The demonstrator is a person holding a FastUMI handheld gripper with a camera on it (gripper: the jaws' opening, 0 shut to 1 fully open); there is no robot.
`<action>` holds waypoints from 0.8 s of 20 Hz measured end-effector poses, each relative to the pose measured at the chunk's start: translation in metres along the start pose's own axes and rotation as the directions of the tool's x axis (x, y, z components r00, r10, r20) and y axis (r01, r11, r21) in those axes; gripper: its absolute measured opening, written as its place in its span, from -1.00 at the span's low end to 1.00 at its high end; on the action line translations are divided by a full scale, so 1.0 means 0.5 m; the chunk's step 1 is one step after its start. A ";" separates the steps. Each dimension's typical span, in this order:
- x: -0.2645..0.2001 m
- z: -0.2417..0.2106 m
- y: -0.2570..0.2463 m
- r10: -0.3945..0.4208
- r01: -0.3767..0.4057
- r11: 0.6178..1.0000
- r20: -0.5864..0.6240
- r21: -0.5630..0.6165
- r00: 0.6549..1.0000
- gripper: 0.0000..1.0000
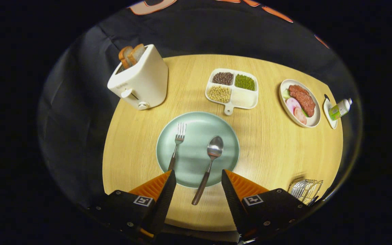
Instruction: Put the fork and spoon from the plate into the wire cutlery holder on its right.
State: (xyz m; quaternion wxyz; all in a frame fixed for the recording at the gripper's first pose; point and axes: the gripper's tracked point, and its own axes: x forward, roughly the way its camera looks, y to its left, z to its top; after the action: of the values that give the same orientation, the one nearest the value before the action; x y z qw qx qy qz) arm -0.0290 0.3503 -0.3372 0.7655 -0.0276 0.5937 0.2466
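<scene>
Spoon (210, 160) and fork (177, 144) both lie on the pale green plate (226, 136) just ahead of your tool (198, 183). Your tool is spread wide and grips nothing. The spoon's dark handle runs off the plate's near rim and ends on the wooden surface (271, 149) in the gap between the two fingers (163, 190), touching neither; its bowl rests on the plate, facing up. The fork lies to the left of the spoon, tines pointing away from you, its handle reaching the plate's rim close to your left finger. The wire cutlery holder (306, 190) stands on the surface to the right of your right finger, near the surface's edge. Beyond the plate you have a white toaster (141, 83) with bread slices in it, a divided tray of beans and grains (231, 89), a plate of meat and sliced vegetables (299, 102), and a small bottle (340, 108) lying on a little dish.
</scene>
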 end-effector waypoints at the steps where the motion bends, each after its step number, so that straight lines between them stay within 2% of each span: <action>1: 0.016 -0.006 0.004 -0.001 0.001 1.000 -0.028 0.011 1.000 0.58; 9: 0.129 -0.048 -0.014 -0.066 0.092 0.987 -0.180 0.135 0.981 0.17; 16: 0.171 -0.065 -0.040 -0.137 0.166 0.978 -0.208 0.130 0.968 -0.60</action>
State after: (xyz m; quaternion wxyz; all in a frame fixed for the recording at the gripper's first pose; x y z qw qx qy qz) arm -0.0350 0.3517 -0.4306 0.7191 -0.0409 0.6796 0.1391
